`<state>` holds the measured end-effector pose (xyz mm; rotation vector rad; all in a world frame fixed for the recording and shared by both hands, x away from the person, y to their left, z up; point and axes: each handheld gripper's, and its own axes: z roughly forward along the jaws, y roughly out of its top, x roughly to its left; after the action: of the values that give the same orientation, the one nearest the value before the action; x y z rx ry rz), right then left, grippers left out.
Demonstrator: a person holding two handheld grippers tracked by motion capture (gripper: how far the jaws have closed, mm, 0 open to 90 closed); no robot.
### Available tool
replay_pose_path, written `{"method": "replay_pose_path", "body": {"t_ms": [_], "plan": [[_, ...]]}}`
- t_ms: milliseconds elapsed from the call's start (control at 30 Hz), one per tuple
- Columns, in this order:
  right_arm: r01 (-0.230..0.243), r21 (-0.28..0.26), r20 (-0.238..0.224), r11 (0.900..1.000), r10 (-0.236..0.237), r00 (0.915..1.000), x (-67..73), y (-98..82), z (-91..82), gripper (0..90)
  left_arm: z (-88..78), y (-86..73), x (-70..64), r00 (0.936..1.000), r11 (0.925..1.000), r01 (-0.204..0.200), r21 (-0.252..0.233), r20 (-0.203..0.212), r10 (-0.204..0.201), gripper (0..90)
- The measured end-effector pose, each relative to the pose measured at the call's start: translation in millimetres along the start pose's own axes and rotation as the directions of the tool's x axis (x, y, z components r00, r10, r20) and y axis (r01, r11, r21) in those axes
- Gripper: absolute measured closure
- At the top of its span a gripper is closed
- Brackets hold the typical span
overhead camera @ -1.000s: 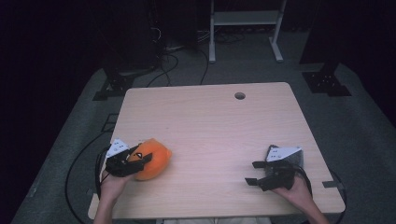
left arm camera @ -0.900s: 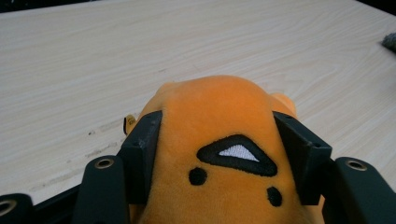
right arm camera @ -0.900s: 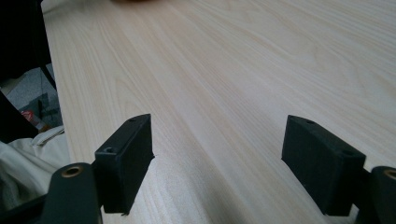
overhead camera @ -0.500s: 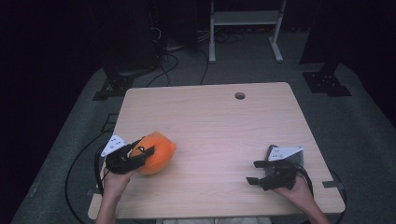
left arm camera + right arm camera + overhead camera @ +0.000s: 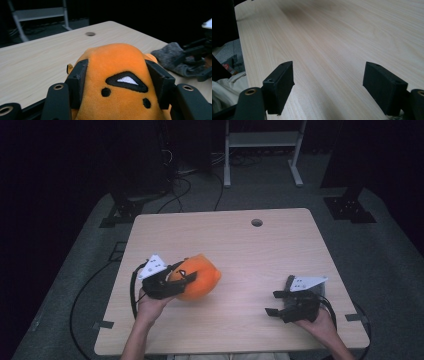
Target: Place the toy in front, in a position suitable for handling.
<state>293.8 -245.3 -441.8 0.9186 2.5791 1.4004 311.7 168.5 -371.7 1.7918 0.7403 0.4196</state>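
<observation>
An orange plush toy with black stitched marks is pinched between the black jaws of my left gripper at the table's left front. In the left gripper view the toy bulges between both pads, squeezed, with my left gripper shut on it. My right gripper rests at the right front of the table, jaws pointing left. In the right gripper view, my right gripper stands open with bare wood between its pads. A grey cloth lies by the right gripper.
The light wooden table has a round cable hole near its far edge. Behind the table stand a white metal frame and dark stands, with cables on the grey floor.
My left gripper has carried the orange plush toy to the right and a little up off the table. The right gripper has stayed where it was.
</observation>
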Motion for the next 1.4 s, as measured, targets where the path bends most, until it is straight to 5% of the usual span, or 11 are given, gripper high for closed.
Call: {"method": "replay_pose_path", "body": {"t_ms": [300, 433, 767, 1033, 1200, 1400], "plan": [[-0.013, -0.053, 0.034, 0.998, 0.015, 0.9993, -3.7, -0.8, -11.3, 23.4, 47.7, -3.8, -24.2, 0.9963, 0.9987, -0.008, 0.051, 0.085, 0.003, 41.2], [-0.013, -0.064, 0.046, 0.998, 0.016, 0.9988, -5.6, -0.8, -15.6, 23.4, 68.1, -5.0, -39.3, 0.9916, 0.9952, -0.045, 0.087, 0.125, 0.034, 41.2], [-0.004, -0.133, 0.128, 0.991, 0.022, 0.9915, -13.6, 3.8, -40.7, 24.0, 102.5, -8.7, -62.6, 0.9799, 0.9921, -0.087, 0.091, 0.188, 0.069, 39.8], [-0.020, -0.079, 0.259, 0.997, 0.040, 0.9650, -29.8, 2.2, -46.2, 29.9, 121.4, -19.3, -71.4, 0.9722, 0.9813, -0.127, 0.145, 0.214, 0.094, 32.1], [-0.075, -0.002, 0.342, 0.997, 0.071, 0.9368, -39.0, -3.4, -42.9, 34.4, 110.8, -11.6, -71.7, 0.9711, 0.9834, -0.124, 0.133, 0.220, 0.092, 20.2], [-0.115, 0.076, 0.388, 0.991, 0.077, 0.9184, -50.1, -7.8, -32.5, 37.3, 84.7, -14.9, -70.5, 0.9784, 0.9829, -0.133, 0.128, 0.176, 0.109, 15.0]]}}
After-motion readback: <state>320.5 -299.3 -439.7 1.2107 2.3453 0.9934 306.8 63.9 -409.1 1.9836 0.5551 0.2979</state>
